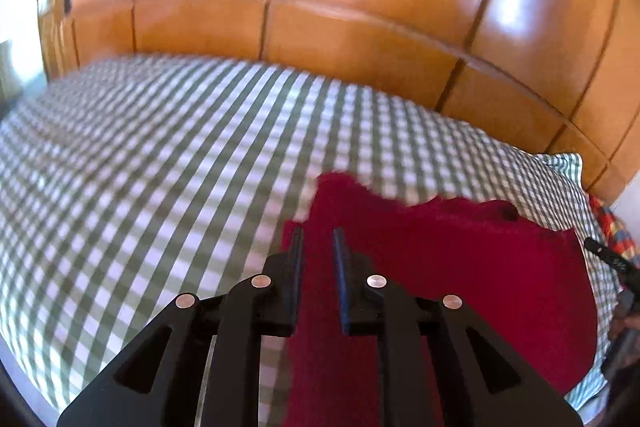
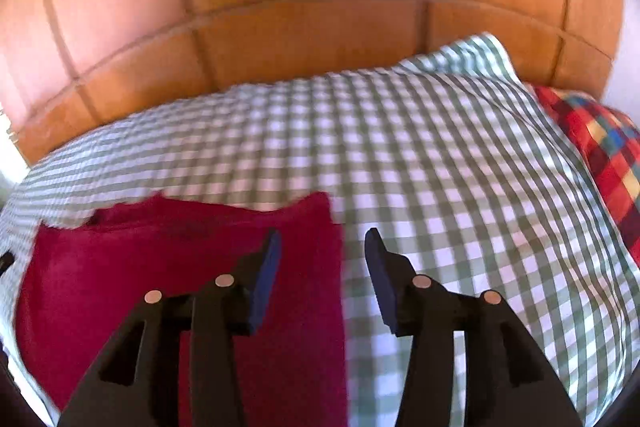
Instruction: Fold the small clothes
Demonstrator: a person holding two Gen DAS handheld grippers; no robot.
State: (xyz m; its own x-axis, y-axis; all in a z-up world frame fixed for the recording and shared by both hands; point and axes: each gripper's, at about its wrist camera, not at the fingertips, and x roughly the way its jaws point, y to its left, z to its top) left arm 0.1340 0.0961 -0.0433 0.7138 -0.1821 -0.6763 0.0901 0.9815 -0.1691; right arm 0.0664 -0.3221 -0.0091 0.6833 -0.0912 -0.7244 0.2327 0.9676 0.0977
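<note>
A dark red fleecy garment (image 1: 460, 267) lies flat on the green-and-white checked cloth (image 1: 160, 155). My left gripper (image 1: 319, 239) hovers over the garment's left part. Its jaws stand a narrow gap apart, with only the lying fabric showing between them, none of it pinched. In the right wrist view the same garment (image 2: 120, 267) fills the lower left. My right gripper (image 2: 323, 238) is open wide over the garment's right edge. One of its fingers is above the red fabric and the other above the checked cloth (image 2: 460, 187). Neither gripper holds anything.
Orange-brown floor tiles (image 1: 360, 39) lie beyond the checked cloth's far edge. A multicoloured plaid fabric (image 2: 600, 147) sits at the right end of the surface. A black tip (image 1: 600, 251), probably the other gripper, pokes in at the right edge of the left wrist view.
</note>
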